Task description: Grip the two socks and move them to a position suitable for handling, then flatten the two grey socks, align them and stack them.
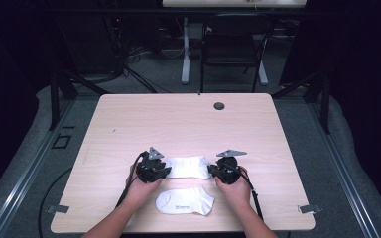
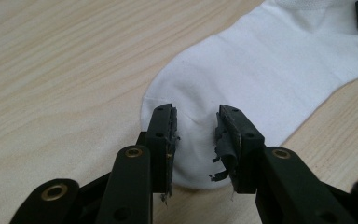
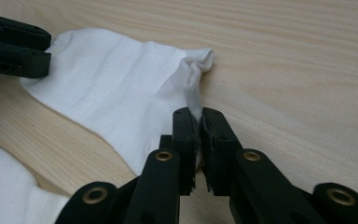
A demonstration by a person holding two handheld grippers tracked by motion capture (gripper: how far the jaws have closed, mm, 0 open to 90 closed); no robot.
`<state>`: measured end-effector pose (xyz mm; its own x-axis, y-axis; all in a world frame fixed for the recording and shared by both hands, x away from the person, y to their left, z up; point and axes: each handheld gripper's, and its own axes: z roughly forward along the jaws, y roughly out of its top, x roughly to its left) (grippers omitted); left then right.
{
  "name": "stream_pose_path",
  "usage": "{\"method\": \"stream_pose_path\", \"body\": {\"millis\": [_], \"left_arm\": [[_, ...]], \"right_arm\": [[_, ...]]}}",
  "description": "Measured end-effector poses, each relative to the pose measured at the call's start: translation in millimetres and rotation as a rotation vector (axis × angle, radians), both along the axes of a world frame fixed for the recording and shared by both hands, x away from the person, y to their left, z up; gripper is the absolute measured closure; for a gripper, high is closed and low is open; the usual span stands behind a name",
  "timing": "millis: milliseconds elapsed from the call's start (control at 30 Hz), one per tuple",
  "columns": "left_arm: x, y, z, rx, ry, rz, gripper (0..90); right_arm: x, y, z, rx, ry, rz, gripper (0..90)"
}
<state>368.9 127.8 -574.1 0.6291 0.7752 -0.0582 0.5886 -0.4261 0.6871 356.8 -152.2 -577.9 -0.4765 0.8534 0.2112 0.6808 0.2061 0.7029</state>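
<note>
Two white socks on the desk (image 1: pixel 129 119). The far sock (image 1: pixel 187 167) lies flat btwn the two tools, stretched across from one to the other; the near sock (image 1: pixel 184 201) sits closer to the person, btwn the two hands, not touched by either tool.

Left tool (image 1: pixel 155 169) (image 2: pixel 195 135): jaws apart, w/ a clear gap btwn the pads. They straddle the rounded end of the far sock, cloth lying flat under and btwn them, pads not pressing on it. Pad rubber on the jaw at the right of the left gripper view is frayed, bits hanging loose. The rest of the sock runs away from this tool toward the upper right of that view, where the tip of the other tool pokes in.

Right tool (image 1: pixel 220 170) (image 3: pixel 198 140): jaws together on the far sock (image 3: pixel 116 88), a thin pinch of its edge clamped btwn the pads. Cloth bunches into a small raised fold just ahead of the jaw tips. From there the sock spreads out flat to this tool's left, ending at the left tool seen in the upper-left corner. A piece of the near sock (image 3: pixel 4 186) shows at lower left, beside this tool, apart from it.

Both hands rest low on the desk, tools pointing in at each other across the sock
</note>
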Motion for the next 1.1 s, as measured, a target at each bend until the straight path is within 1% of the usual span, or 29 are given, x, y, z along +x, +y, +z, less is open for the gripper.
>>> {"method": "stream_pose_path", "body": {"millis": [33, 67, 133, 167, 267, 333, 367, 467, 567, 633, 700, 733, 800, 833, 900, 967, 1067, 1100], "left_arm": [[0.0, 0.0, 0.0, 0.0, 0.0, 0.0, 65.7], [0.8, 2.5, 1.6, -0.014, 0.0, -0.001, 65.7], [2.0, 4.8, 2.9, -0.017, -0.007, 0.008, 64.7], [2.7, 6.2, 3.9, -0.017, -0.005, 0.009, 64.5], [4.4, 9.4, 6.2, -0.021, -0.008, 0.02, 63.0], [5.5, 11.3, 8.5, -0.038, -0.016, 0.025, 61.1], [6.1, 12.3, 9.7, -0.047, -0.024, 0.027, 60.2], [7.6, 14.2, 13.3, -0.063, -0.029, 0.029, 57.8], [9.4, 14.6, 15.6, -0.068, -0.028, 0.031, 55.2], [11.7, 13.5, 15.2, -0.078, -0.037, 0.038, 54.0], [15.2, 13.6, 14.1, -0.067, -0.033, 0.04, 53.6], [17.0, 12.6, 12.9, -0.062, -0.026, 0.049, 53.6], [19.8, 11.1, 11.0, -0.049, -0.019, 0.05, 53.6], [20.3, 10.0, 9.9, -0.051, -0.02, 0.051, 53.6], [21.0, 7.1, 7.0, -0.032, -0.01, 0.04, 53.7], [20.6, 4.9, 4.3, -0.015, -0.003, 0.03, 53.8], [19.7, 2.8, 0.8, -0.012, -0.004, 0.028, 54.2], [19.5, 2.9, 0.6, -0.008, 0.002, 0.022, 54.5]], "right_arm": [[0.0, 0.0, 0.0, 0.0, 0.0, 0.0, 83.1], [-0.1, 0.0, 0.2, -0.001, -0.001, 0.002, 82.4], [-1.1, -0.5, 2.4, 0.016, -0.005, 0.008, 79.6], [-1.6, -0.5, 3.1, 0.018, -0.009, 0.009, 79.4], [-2.0, -1.2, 5.0, 0.011, -0.018, 0.01, 77.9], [-1.9, -2.2, 5.9, 0.013, -0.023, 0.008, 76.6], [-1.6, -2.7, 6.3, 0.014, -0.024, 0.008, 75.7], [-0.4, -4.6, 6.7, 0.014, -0.024, 0.004, 72.1], [0.0, -6.5, 7.4, 0.008, -0.026, 0.005, 70.1], [0.1, -6.7, 8.6, 0.011, -0.019, 0.006, 68.7], [0.1, -6.2, 10.6, -0.009, -0.032, 0.01, 68.2], [0.7, -6.7, 12.8, -0.019, -0.043, 0.013, 67.8], [1.5, -7.1, 15.4, 0.0, -0.051, 0.004, 67.0], [2.4, -7.7, 17.1, 0.007, -0.054, 0.004, 66.3], [4.2, -7.3, 17.5, 0.015, -0.055, 0.003, 63.6], [6.3, -6.9, 15.3, 0.01, -0.06, 0.006, 61.1], [8.8, -4.3, 10.5, 0.007, -0.051, 0.021, 58.2], [9.2, -3.8, 9.6, 0.0, -0.05, 0.026, 57.8]]}}
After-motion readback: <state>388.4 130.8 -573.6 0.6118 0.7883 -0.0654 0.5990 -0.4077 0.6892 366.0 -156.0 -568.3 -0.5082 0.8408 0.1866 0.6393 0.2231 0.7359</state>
